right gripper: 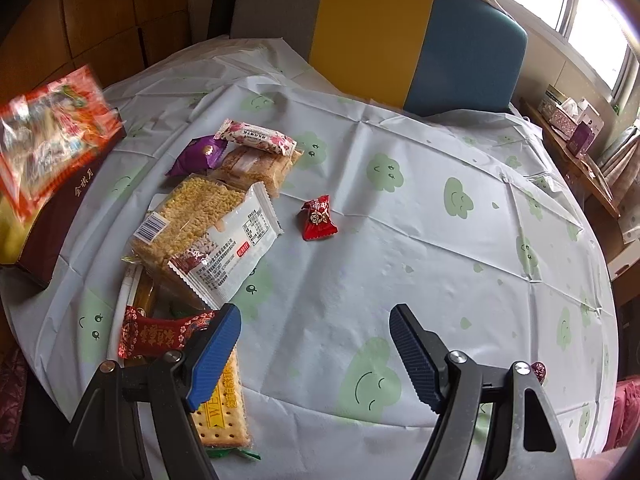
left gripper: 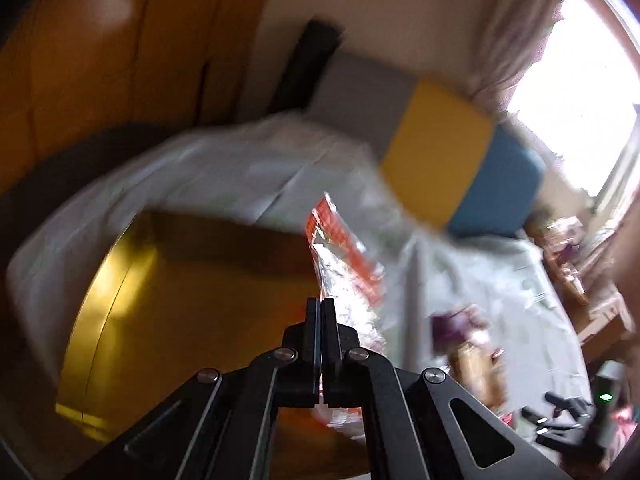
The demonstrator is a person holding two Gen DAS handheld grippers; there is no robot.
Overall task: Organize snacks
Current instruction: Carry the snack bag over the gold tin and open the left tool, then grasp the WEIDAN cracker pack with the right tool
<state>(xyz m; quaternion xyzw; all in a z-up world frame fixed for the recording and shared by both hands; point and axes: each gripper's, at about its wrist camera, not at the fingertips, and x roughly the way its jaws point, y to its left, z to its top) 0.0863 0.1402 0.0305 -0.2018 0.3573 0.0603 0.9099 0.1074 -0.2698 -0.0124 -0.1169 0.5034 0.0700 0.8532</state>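
Left gripper [left gripper: 320, 304] clamping snack bag [left gripper: 344, 256], right gripper [right gripper: 316, 320] agape (empty)

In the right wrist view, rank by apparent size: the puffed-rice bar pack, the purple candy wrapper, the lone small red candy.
1. Puffed-rice bar pack, clearly largest.
2. Purple candy wrapper.
3. Small red candy, only slightly smaller than the purple one.

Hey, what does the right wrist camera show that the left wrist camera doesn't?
Only the right wrist view: the spread of small snacks on the tablecloth, such as the rice-cake pack and the red candy, seen past the open right tongs.
Only the left wrist view: the left tongs shut on the red-and-clear snack bag, above the box's gold interior.
Both: that bag, the box, the tablecloth and the grey-yellow-blue chair.
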